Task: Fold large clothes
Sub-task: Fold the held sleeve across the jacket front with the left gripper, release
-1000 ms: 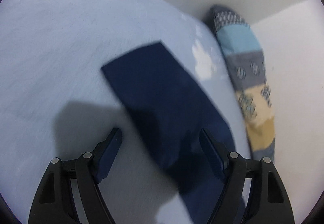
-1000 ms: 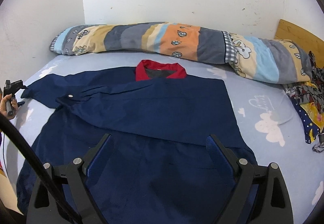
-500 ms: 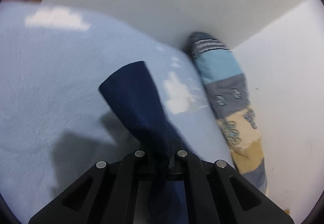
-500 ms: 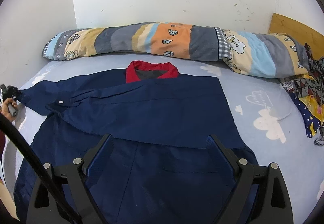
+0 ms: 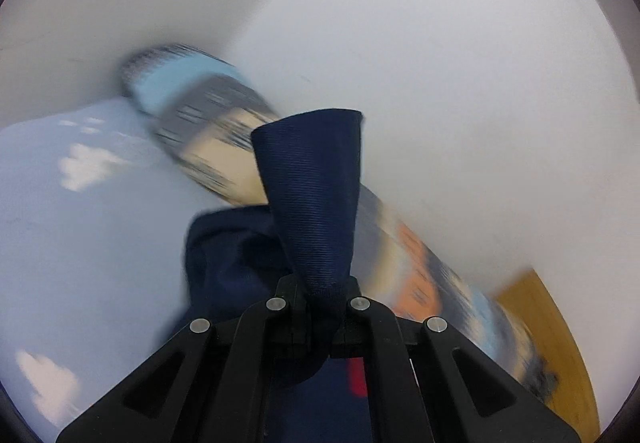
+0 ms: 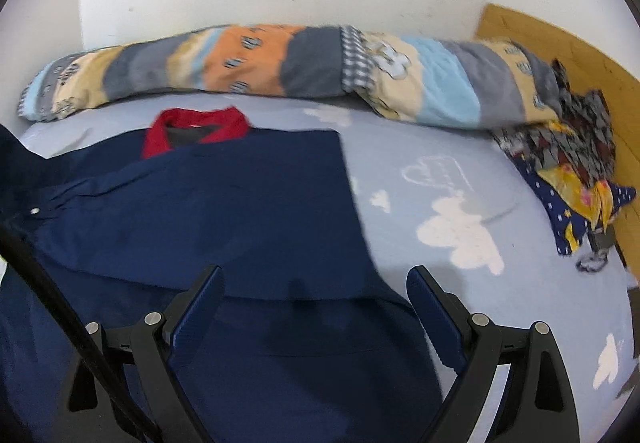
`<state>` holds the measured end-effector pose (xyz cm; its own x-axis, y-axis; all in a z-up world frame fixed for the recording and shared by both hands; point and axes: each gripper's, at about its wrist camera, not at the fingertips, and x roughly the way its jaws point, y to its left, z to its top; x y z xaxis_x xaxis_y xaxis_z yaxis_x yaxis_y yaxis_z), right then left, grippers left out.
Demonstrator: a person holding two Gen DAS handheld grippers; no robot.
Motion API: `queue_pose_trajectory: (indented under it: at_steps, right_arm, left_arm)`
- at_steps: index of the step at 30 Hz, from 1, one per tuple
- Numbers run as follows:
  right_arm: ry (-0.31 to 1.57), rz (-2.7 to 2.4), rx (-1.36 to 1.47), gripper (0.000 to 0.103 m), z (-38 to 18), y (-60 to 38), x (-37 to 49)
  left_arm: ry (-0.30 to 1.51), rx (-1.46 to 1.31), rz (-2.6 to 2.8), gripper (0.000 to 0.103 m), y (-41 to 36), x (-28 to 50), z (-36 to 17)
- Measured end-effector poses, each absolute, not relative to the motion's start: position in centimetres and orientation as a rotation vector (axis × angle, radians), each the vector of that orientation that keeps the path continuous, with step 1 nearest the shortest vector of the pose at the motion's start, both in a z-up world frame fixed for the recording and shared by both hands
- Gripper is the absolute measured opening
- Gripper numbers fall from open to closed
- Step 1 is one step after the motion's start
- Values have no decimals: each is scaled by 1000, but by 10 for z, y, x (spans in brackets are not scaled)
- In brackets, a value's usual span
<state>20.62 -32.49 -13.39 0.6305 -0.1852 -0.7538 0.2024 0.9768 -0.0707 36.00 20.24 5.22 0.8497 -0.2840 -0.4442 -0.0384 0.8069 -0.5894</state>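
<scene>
A navy jacket [image 6: 224, 211] with a red collar [image 6: 192, 127] lies spread on the light blue bed sheet [image 6: 460, 211], one sleeve folded across its front. My left gripper [image 5: 320, 307] is shut on the navy sleeve cuff [image 5: 316, 195], which stands up from the jaws, lifted above the bed. The rest of the jacket [image 5: 232, 255] hangs below it. My right gripper [image 6: 316, 283] is open and empty, hovering over the jacket's lower right part.
A long striped bolster [image 6: 280, 63] lies along the white wall at the back; it shows blurred in the left wrist view [image 5: 208, 123]. A patterned garment heap [image 6: 568, 163] sits at the right by a wooden headboard [image 6: 560, 43].
My left gripper closed on the sleeve cuff and has lifted and swung it toward the jacket's body. My right gripper shifted slightly right, still open.
</scene>
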Motion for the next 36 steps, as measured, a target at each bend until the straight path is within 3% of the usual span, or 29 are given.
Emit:
queue_pose_trajectory:
  at_steps: [5, 9, 14, 21, 24, 26, 27, 28, 36]
  right_arm:
    - [864, -259, 118, 95, -128, -355, 203]
    - [818, -275, 181, 95, -109, -375, 192]
    - [787, -312, 234, 95, -94, -401, 176]
    - [780, -332, 295, 95, -88, -429, 161]
    - [773, -344, 289, 95, -87, -435, 159]
    - [768, -347, 310, 95, -85, -441, 159]
    - [766, -347, 324, 95, -85, -443, 159]
    - [764, -349, 330, 95, -84, -445, 159]
    - [753, -355, 327, 95, -83, -438, 161]
  left_arm:
    - [654, -556, -329, 3, 51, 362, 62]
    - [732, -474, -433, 3, -66, 355, 39]
    - [881, -465, -509, 3, -190, 349, -41]
    - [1098, -399, -453, 10, -282, 342, -180]
    - [1135, -338, -466, 27, -294, 335, -213]
    - [1120, -316, -532, 60, -301, 331, -213]
    - [1116, -309, -546, 69, -300, 333, -207]
    - [1110, -298, -548, 86, -300, 331, -201]
    - [996, -341, -633, 88, -256, 320, -148]
